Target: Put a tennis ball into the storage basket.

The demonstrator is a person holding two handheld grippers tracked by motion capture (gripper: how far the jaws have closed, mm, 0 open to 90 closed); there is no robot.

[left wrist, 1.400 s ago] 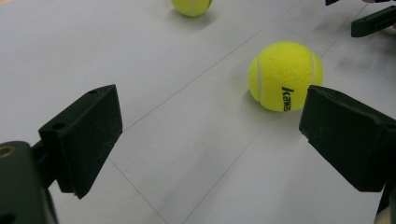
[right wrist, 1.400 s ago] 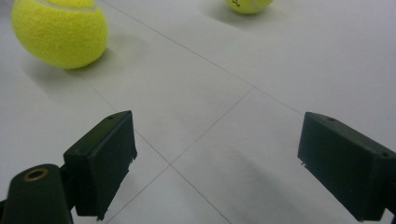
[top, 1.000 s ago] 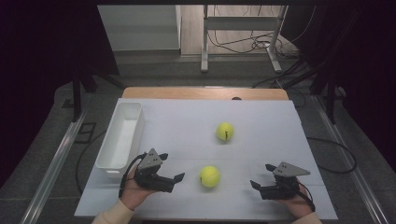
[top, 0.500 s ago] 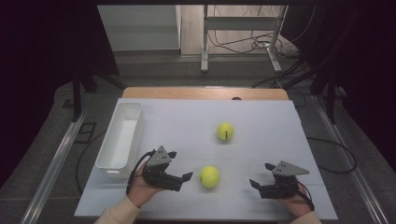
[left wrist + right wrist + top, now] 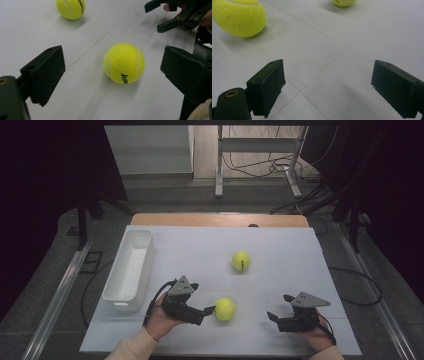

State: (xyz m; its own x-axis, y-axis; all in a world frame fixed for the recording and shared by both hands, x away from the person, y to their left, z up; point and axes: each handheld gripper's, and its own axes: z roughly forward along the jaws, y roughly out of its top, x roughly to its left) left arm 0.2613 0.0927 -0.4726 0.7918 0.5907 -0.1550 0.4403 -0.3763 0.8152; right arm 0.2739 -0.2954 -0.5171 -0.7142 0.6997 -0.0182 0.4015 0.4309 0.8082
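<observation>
Tennis ball (image 5: pixel 224 309) nearest the person lies on the tabletop (image 5: pixel 280 255) just ahead of the left tongs (image 5: pixel 209 311), whose tips sit right beside it in the high view. In the left gripper view this ball (image 5: pixel 124 63) rests between and a little beyond the two black jaws, which stand spread wide with bare surface on either side of it; they are released and touch nothing. The right tongs (image 5: pixel 272 316) lie well apart from the ball, on its other side, their tips turned toward it. They are also released: in the right gripper view the jaws stand wide apart over bare tabletop, with the ball (image 5: pixel 239 17) ahead and off to the left of them.

A second tennis ball (image 5: pixel 241 261) sits farther out, beyond both tongs and roughly between them. A white rectangular bin (image 5: pixel 129 270) stands beyond and to the outer side of the left tongs, near the tabletop's edge.

The tabletop is a pale, matt white sheet crossed by thin seam lines, with a wooden strip showing at its far edge. Beyond it the room is dim, with a grey floor, a metal stand's legs (image 5: pixel 257 165) and loose cables.

The near ball is bright yellow-green felt with a white curved seam and dark lettering low on the side facing the left tongs.
</observation>
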